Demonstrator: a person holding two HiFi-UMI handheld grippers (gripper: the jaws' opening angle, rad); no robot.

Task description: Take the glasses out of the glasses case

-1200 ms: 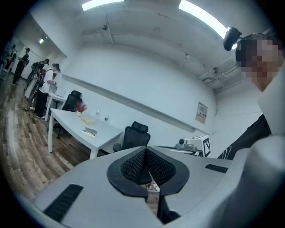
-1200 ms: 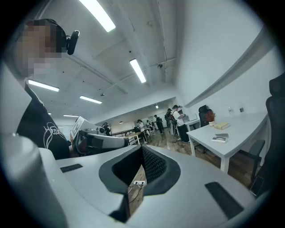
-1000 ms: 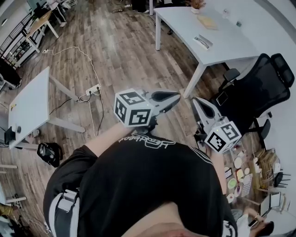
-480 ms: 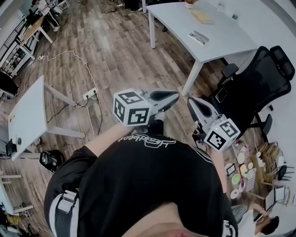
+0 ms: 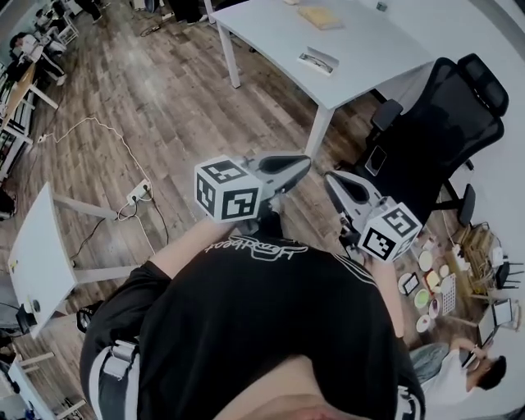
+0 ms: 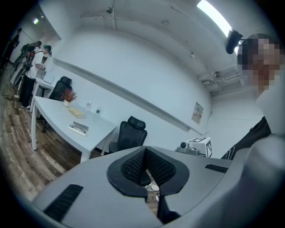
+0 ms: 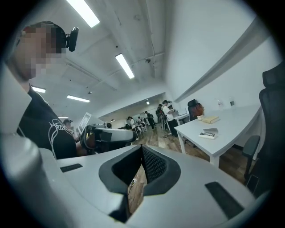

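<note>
The glasses case [image 5: 318,59] is a flat light case with a dark shape in it. It lies on the white table [image 5: 369,49] far ahead, and shows small in the left gripper view [image 6: 78,128] and the right gripper view [image 7: 208,133]. I hold both grippers close to the chest, high over the wooden floor. The left gripper [image 5: 305,162] points right and is shut on nothing. The right gripper [image 5: 328,177] points up-left, also shut and empty. Their tips nearly face each other. The jaws stand closed in both gripper views, left [image 6: 144,151] and right [image 7: 142,149].
A black office chair [image 5: 435,131] stands at the table's near right corner. A yellowish book [image 5: 320,16] lies farther back on that table. Another white desk [image 5: 37,254] is at left, with a power strip and cable [image 5: 135,193] on the floor. Small dishes [image 5: 431,283] litter the floor at right. People stand far off [image 7: 167,113].
The head view has swung: the case and its table slid left and up, the left desk slid down. Both grippers keep the same pose, shut.
</note>
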